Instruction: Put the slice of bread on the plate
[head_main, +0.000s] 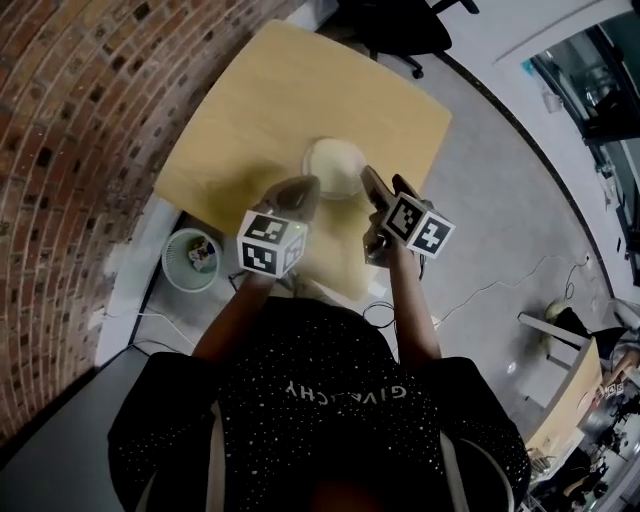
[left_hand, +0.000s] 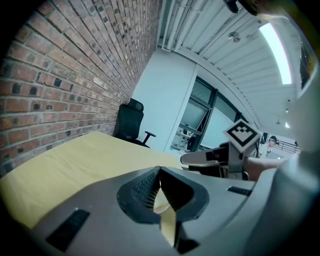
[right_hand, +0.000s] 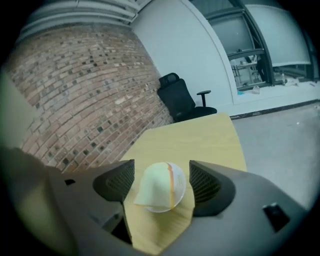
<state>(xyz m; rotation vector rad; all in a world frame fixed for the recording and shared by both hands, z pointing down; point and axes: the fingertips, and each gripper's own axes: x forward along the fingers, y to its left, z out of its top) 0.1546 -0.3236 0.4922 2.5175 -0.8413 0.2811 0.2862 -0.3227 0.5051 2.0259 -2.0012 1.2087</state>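
Note:
A pale slice of bread (right_hand: 154, 190) lies on a small white plate (right_hand: 179, 185) on the wooden table (right_hand: 200, 140). In the head view the plate (head_main: 309, 166) with the bread (head_main: 336, 164) sits near the table's near edge. My right gripper (right_hand: 162, 166) is open, its jaws wide apart with nothing between them; it hangs above and short of the plate. The head view has it (head_main: 385, 181) just right of the plate. My left gripper (left_hand: 160, 171) is shut on nothing, at the plate's near left (head_main: 307, 185). The right gripper's finger (left_hand: 205, 159) shows in the left gripper view.
A brick wall (head_main: 80, 120) runs along the table's left side. A black office chair (right_hand: 182, 100) stands beyond the far end of the table. On the floor to the left is a round bin (head_main: 192, 258). Cables (head_main: 500, 285) lie on the grey floor at the right.

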